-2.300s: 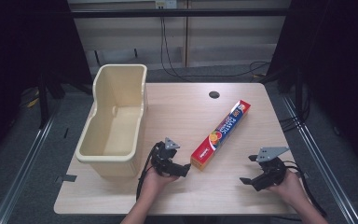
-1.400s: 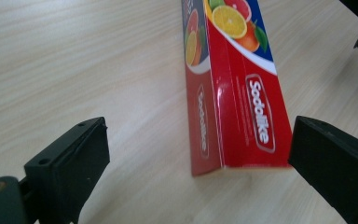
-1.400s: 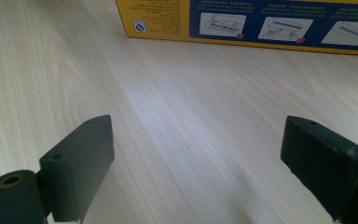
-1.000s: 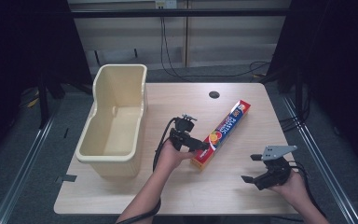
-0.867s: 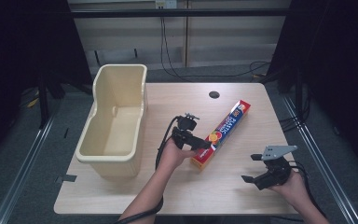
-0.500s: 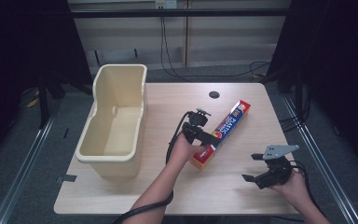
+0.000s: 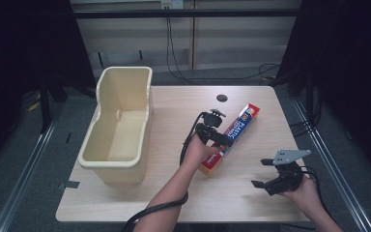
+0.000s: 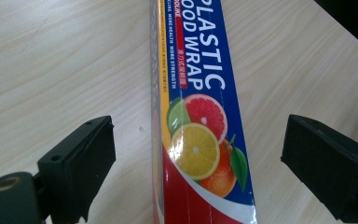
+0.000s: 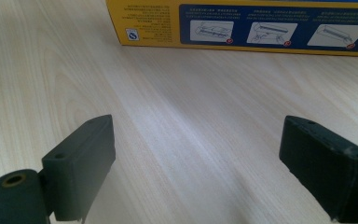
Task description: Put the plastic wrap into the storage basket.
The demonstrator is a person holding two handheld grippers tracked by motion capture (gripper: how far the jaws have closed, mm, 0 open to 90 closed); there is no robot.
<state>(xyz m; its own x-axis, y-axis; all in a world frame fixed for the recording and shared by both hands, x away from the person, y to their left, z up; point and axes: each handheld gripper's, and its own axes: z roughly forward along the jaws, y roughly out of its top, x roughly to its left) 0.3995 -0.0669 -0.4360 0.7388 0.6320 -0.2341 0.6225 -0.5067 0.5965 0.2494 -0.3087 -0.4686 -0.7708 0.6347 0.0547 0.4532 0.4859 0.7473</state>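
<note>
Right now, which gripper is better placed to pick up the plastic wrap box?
Left. The left gripper is open over the box, one finger on each side. The right gripper is open over bare table.

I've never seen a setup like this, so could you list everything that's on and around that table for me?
Table: one, light wood, centre.
Tub: one, cream plastic, table's left side.
Plastic wrap box: one, blue, red and yellow with citrus picture, mid-table, lying diagonally.
Round hole: one, dark, table's far edge.
Wall cables: several, black, behind the table.
Left claw: one, black, open, over the box, jaws either side.
Right claw: one, black, open, near right, over bare table.
</note>
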